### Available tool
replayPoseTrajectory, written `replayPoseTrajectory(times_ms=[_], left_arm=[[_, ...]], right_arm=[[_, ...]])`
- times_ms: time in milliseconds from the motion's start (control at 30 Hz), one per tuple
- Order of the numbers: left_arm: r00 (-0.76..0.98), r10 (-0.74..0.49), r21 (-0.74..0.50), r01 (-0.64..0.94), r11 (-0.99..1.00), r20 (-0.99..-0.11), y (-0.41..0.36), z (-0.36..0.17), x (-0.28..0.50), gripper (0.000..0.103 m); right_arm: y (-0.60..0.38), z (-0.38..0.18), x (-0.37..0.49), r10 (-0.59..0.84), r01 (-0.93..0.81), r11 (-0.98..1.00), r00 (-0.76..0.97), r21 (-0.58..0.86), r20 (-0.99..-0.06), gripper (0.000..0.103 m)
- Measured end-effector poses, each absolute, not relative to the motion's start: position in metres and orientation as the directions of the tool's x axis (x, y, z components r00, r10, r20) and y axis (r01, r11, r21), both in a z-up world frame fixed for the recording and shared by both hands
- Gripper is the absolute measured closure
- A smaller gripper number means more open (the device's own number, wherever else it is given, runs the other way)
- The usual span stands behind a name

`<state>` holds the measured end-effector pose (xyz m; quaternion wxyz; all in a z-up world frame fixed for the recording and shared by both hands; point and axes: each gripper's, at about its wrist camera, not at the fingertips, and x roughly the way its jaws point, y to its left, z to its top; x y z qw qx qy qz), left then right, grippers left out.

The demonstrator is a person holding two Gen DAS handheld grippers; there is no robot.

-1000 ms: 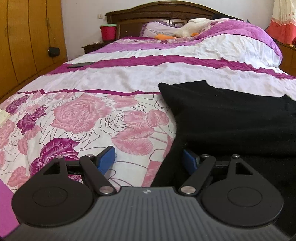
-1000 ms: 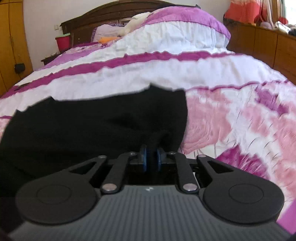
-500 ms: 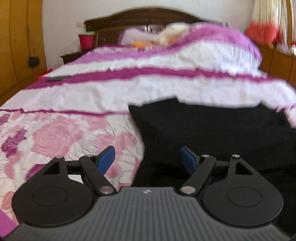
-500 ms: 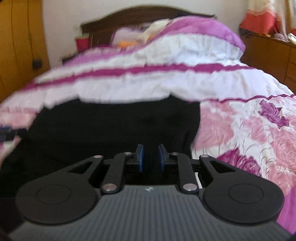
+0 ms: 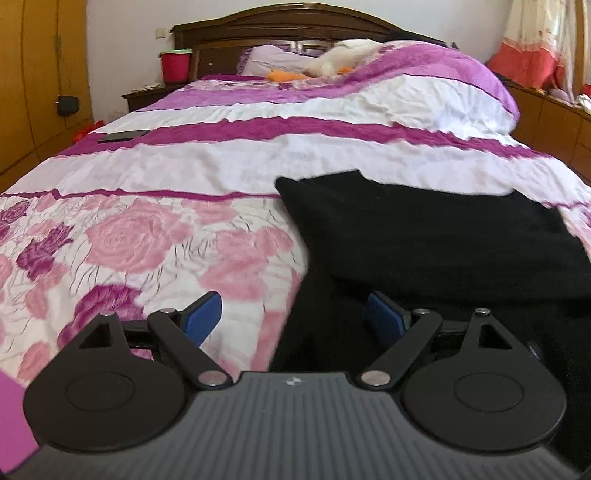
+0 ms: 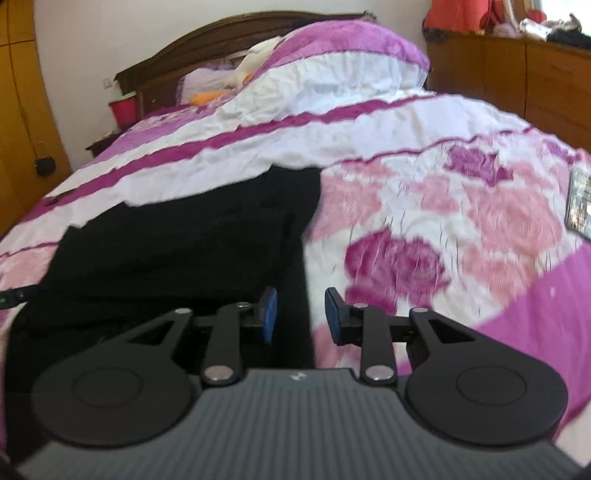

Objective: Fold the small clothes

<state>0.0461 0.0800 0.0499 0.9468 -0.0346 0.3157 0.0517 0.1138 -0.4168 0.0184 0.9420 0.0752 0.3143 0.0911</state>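
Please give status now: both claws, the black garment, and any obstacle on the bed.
Left claw open, holding nothing. Right claw has just been opening, nothing pinched. Black garment lies folded on bed. Phone lies right of it, apart.

Bedroom in daylight. Wide bed (image 5: 229, 173) under a floral quilt of pink, white and magenta, dark carved wooden headboard (image 5: 288, 18) against a white wall (image 5: 122, 22). Yellow-brown wardrobe doors (image 5: 33, 74) at left; red bucket (image 5: 175, 66) on a nightstand (image 5: 147, 94). Low wooden cabinets (image 6: 517, 74) at right, below an orange-and-cream curtain (image 5: 535, 44).
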Motion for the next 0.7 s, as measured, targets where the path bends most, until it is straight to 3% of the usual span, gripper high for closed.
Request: replayPoseTrajectory(times_ms=[133,200,233,267,300,500,700], left_arm=[[0.775,0.051,-0.018,-0.080,0.997,-0.630,0.069,0.047,0.013,0.014],[0.759,0.037,-0.022,-0.067,0.998,-0.650,0.065,0.040,0.003,0.014],[0.746,0.036,-0.014,-0.060,0.998,-0.665,0.064,0.035,0.000,0.014],[0.731,0.057,0.013,-0.065,0.998,-0.680,0.062,0.028,-0.002,0.014],[0.721,0.088,0.043,-0.081,0.996,-0.687,0.061,0.022,-0.003,0.014],[0.738,0.175,0.114,-0.132,0.985,-0.651,0.070,0.003,-0.026,0.008],[0.729,0.138,0.055,-0.136,0.989,-0.670,0.076,0.011,-0.043,0.008]], right_arm=[[-0.405,0.006,0.100,0.242,-0.148,0.969,0.744,0.199,-0.622,0.062],[-0.397,-0.001,0.097,0.196,-0.148,0.981,0.749,0.129,-0.633,0.062],[-0.395,-0.004,0.095,0.165,-0.142,0.986,0.757,0.087,-0.633,0.071],[-0.392,-0.005,0.091,0.094,-0.109,0.994,0.779,0.015,-0.619,0.088],[-0.393,-0.006,0.089,0.023,-0.066,0.997,0.795,-0.049,-0.606,0.095],[-0.410,-0.012,0.081,0.001,-0.029,0.999,0.783,-0.035,-0.622,0.095],[-0.418,-0.002,0.070,0.130,-0.040,0.987,0.751,0.153,-0.647,0.088]])
